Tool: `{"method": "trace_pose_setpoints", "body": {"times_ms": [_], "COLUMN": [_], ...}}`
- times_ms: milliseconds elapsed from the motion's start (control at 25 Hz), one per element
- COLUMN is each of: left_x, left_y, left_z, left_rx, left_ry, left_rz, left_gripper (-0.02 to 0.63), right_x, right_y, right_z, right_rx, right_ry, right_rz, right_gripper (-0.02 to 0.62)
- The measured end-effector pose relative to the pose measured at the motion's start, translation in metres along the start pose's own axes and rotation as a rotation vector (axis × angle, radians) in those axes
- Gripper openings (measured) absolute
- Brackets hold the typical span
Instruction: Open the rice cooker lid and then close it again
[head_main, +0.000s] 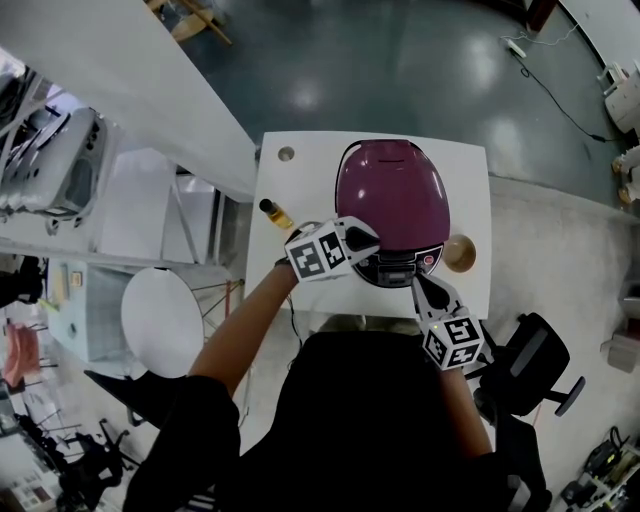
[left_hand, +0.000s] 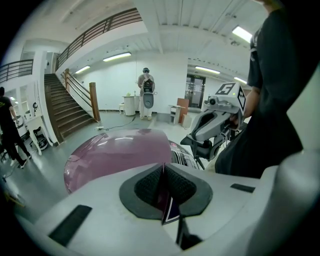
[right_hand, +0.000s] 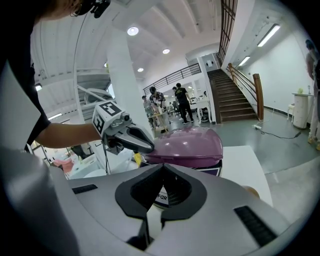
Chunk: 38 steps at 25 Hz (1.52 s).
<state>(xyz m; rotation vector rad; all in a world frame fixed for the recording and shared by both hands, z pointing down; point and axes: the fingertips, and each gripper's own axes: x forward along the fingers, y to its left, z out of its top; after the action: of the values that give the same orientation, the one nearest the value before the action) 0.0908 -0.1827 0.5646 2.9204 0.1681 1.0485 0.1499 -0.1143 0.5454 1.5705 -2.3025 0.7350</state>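
Rice cooker (head_main: 390, 200) — purple domed lid (right_hand: 192, 145) down, standing mid-way along the white table (head_main: 300, 175), control panel (head_main: 402, 266) facing me. My left gripper (head_main: 370, 240) — jaws pressed together with nothing between them, tips at the lid's front left edge; whether they touch it I cannot tell. My right gripper (head_main: 420, 287): clenched and empty, just off the cooker's front right corner. Round tan dish (head_main: 460, 252) beside the cooker's right; small bottle (head_main: 274, 212) near its left.
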Motion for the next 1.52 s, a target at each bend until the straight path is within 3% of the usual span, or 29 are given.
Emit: {"method": "trace_pose_setpoints", "body": {"times_ms": [320, 800, 1000, 1280, 1400, 1520], "left_x": [0.006, 0.015, 0.020, 0.025, 0.026, 0.029], "left_y": [0.000, 0.001, 0.006, 0.007, 0.006, 0.006], "left_z": [-0.008, -0.021, -0.017, -0.016, -0.016, -0.016], "left_rx": [-0.036, -0.124, -0.230, -0.275, -0.311, -0.269], "left_ry": [0.015, 0.057, 0.053, 0.071, 0.141, 0.243], "left_rz": [-0.006, -0.021, -0.021, -0.011, 0.017, 0.047], "left_gripper": [0.005, 0.003, 0.003, 0.002, 0.001, 0.002], "right_x": [0.006, 0.017, 0.024, 0.035, 0.036, 0.040], "right_y": [-0.003, -0.014, -0.022, -0.031, -0.037, -0.045], "right_z": [0.000, -0.005, -0.001, 0.002, 0.005, 0.009], "right_rx": [-0.007, 0.072, 0.077, 0.076, 0.077, 0.077], "right_ry": [0.012, 0.030, 0.039, 0.053, 0.055, 0.056], "right_rz": [0.002, 0.028, 0.036, 0.049, 0.046, 0.038], "right_gripper": [0.000, 0.000, 0.000, 0.000, 0.000, 0.000]}}
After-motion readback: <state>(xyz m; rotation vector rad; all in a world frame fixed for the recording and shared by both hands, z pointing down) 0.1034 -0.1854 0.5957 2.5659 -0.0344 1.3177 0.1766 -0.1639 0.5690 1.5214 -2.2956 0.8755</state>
